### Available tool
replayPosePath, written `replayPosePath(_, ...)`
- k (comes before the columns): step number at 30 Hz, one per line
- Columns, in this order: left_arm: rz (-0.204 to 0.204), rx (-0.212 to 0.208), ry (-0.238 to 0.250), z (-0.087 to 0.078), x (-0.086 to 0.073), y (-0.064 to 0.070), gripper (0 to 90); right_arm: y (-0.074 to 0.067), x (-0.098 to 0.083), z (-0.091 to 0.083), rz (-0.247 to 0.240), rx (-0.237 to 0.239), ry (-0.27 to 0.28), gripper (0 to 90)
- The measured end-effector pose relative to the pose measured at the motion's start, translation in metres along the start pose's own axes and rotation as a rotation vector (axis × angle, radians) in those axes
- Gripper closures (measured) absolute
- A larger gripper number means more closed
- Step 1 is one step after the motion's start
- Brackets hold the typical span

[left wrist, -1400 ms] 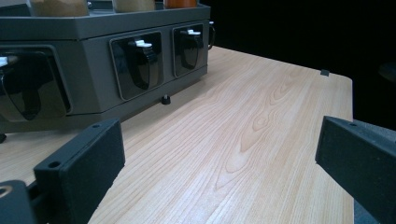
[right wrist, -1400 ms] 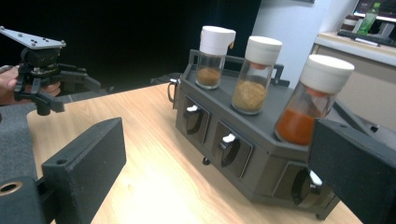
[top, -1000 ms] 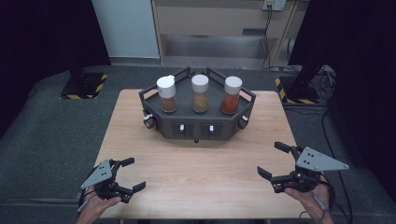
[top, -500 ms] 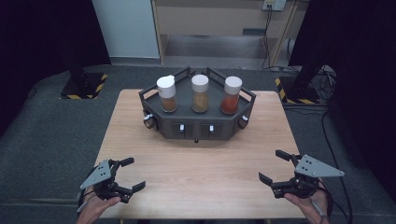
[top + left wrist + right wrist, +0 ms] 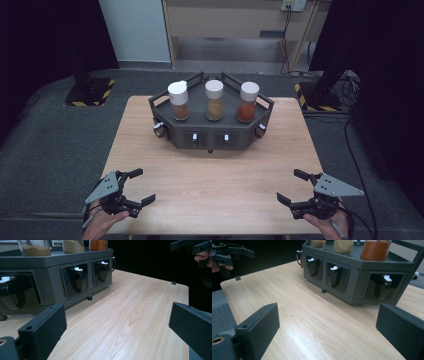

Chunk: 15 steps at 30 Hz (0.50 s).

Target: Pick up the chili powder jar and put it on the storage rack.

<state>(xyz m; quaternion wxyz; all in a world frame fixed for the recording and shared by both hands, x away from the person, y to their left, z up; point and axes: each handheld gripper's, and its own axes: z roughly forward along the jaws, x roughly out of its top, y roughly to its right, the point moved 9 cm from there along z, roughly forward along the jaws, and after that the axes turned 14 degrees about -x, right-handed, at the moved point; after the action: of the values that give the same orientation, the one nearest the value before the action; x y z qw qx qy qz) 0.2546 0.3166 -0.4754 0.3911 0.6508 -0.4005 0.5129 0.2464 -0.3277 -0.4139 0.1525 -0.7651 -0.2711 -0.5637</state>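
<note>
I am holding both grippers at the near edge of the table (image 5: 215, 195), and nothing is in hand yet. The left gripper (image 5: 136, 187) is sitting at about seven o'clock from the table's middle, its jaws spread wide with only bare wood between them. The right gripper (image 5: 295, 187) is sitting at about five o'clock, its jaws likewise released and empty.

The dark rack (image 5: 212, 135) is standing at twelve o'clock, well apart from both grippers. Three jars are standing upright on top of it: the left jar (image 5: 178, 100) with brown powder, the middle jar (image 5: 214, 99) with tan powder, the right jar (image 5: 248, 101) with red powder. All three are wearing their white caps.

In the right gripper view the white switches (image 5: 333, 268) on the rack's front are looking untouched.

I am judging the work as not begun: the whole reach, grip and handling is still ahead of me.
</note>
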Motion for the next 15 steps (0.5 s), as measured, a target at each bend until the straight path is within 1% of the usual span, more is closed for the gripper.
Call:
replayPosePath(5, 0.003, 0.010, 0.008, -0.001, 0.000, 0.000, 0.1, 0.002, -0.010, -0.001, 0.015, -0.016, -0.002, 5.9)
replayPosePath(7, 0.001, 0.013, 0.009, -0.001, 0.000, 0.000, 0.1, 0.003, -0.014, 0.001, 0.038, -0.009, -0.002, 6.0)
replayPosePath(9, 0.002, 0.017, 0.012, -0.002, 0.000, 0.000, 0.0, 0.003, -0.016, 0.003, 0.020, -0.028, -0.011, 6.0)
replayPosePath(10, 0.003, 0.019, 0.013, -0.002, 0.000, 0.000, 0.0, 0.003, -0.017, 0.004, 0.022, -0.030, -0.016, 6.0)
replayPosePath(12, 0.003, 0.021, 0.019, -0.003, 0.000, 0.000, 0.0, 0.006, -0.019, 0.004, 0.038, -0.025, -0.019, 5.8)
replayPosePath(13, 0.002, 0.022, 0.021, -0.003, 0.000, 0.000, 0.0, 0.007, -0.020, 0.003, 0.038, -0.034, -0.016, 5.8)
replayPosePath(15, 0.002, 0.026, 0.027, -0.004, -0.001, -0.001, 0.0, 0.010, -0.022, 0.003, 0.058, -0.036, -0.011, 5.8)
